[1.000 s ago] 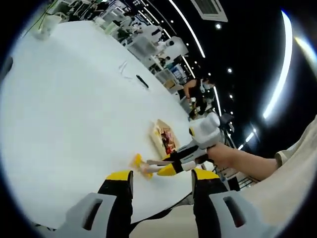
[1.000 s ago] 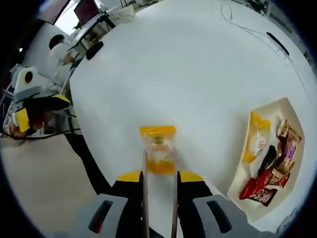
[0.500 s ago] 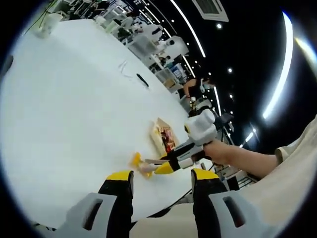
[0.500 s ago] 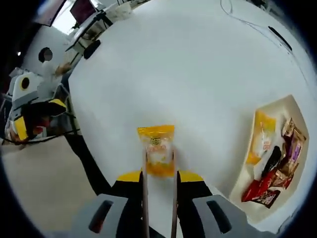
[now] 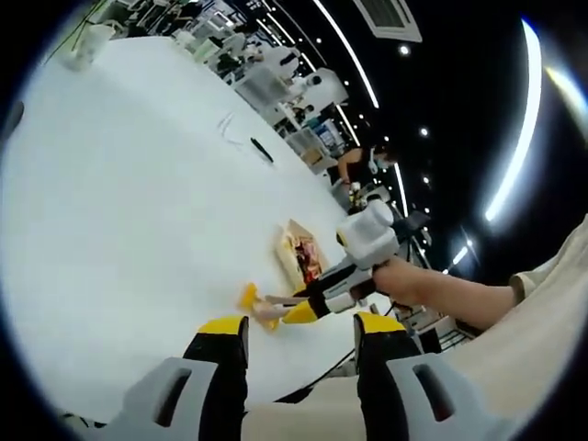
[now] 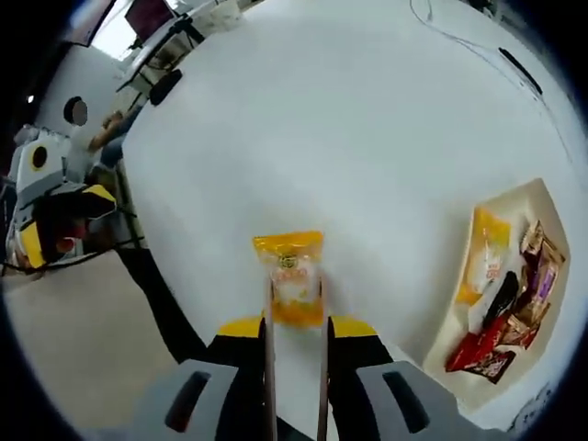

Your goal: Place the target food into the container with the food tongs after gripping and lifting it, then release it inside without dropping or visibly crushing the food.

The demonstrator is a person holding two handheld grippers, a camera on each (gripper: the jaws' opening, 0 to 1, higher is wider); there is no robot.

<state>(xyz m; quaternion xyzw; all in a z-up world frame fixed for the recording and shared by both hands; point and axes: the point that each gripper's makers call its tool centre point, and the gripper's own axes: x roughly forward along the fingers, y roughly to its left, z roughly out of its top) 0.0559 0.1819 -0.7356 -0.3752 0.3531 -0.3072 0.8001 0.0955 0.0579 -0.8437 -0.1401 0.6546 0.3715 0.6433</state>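
Note:
A yellow snack packet (image 6: 289, 274) sits between the tips of the metal food tongs (image 6: 267, 363), low over the white table (image 6: 367, 119). Whether it touches the table I cannot tell. My right gripper (image 6: 296, 327) is shut on the tongs' arms. The left gripper view shows that right gripper (image 5: 317, 301) in a person's hand (image 5: 404, 281), with the packet (image 5: 248, 298) at the tong tips. The cream tray (image 6: 439, 342) to the right holds several wrapped snacks. My left gripper (image 5: 301, 324) stands open near the table's edge, nothing between its jaws.
A black pen (image 5: 263, 151) and a thin cable (image 5: 226, 123) lie farther out on the table. The tray (image 5: 286, 260) is just beyond the packet. The left gripper (image 6: 55, 207) appears off the table's left edge. Desks, equipment and a person stand in the background.
The right gripper with the tongs and packet has drifted a little toward the left gripper view's left. The packet stays between the tong tips. The left gripper has hardly moved.

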